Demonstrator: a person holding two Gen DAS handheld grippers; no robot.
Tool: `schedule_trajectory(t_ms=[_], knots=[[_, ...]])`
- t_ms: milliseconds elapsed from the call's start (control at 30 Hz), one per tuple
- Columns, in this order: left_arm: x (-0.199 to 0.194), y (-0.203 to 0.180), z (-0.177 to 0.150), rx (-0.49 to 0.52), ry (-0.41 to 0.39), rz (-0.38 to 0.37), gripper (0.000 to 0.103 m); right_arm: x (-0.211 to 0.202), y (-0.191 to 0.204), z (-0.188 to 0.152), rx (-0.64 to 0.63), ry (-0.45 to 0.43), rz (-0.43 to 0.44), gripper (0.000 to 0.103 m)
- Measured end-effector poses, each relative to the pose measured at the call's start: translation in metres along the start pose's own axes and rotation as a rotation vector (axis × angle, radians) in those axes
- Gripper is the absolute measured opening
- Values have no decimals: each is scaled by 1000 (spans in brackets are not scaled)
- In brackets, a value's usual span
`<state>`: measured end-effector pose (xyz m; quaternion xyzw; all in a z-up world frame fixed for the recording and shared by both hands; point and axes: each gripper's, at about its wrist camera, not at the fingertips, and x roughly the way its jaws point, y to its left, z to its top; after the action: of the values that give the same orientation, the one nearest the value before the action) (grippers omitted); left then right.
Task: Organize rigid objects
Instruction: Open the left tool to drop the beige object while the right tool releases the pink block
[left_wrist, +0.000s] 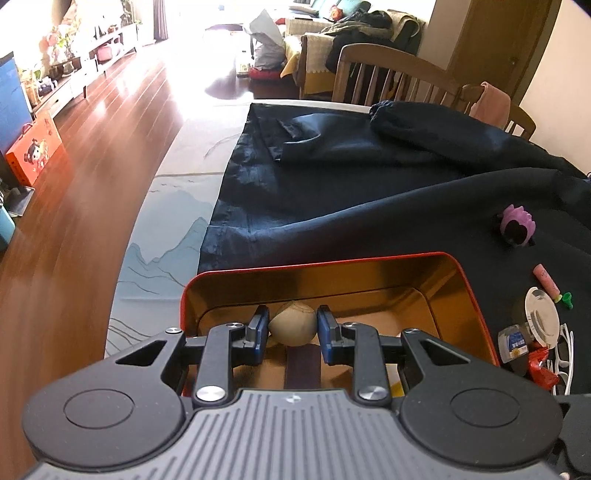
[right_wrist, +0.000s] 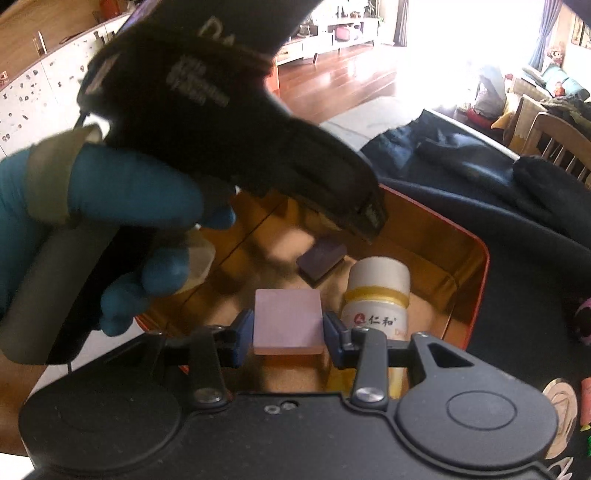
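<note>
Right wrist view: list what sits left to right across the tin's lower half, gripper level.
blue-gloved hand → pink block held in the right gripper → white bottle with gold band → orange rim of the tin → purple toy on the dark cloth.

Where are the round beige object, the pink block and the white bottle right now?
round beige object (left_wrist: 293, 324), left wrist view, middle of its front face
pink block (right_wrist: 287, 320), right wrist view, centre of its top face
white bottle (right_wrist: 376, 295), right wrist view, gold band below the cap
</note>
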<state>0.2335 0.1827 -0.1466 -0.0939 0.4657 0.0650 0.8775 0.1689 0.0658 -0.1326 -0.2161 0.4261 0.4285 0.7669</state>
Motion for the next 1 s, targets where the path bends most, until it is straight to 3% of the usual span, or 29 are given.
schedule_trajectory(t_ms=[567,1000], knots=[[4,-6,-1,44,0,37,27,10,-3,-7,41,46,9,42],[-19,-14,-9,49,-33,36,28,-18,-5,-14,87,-10,25,56]])
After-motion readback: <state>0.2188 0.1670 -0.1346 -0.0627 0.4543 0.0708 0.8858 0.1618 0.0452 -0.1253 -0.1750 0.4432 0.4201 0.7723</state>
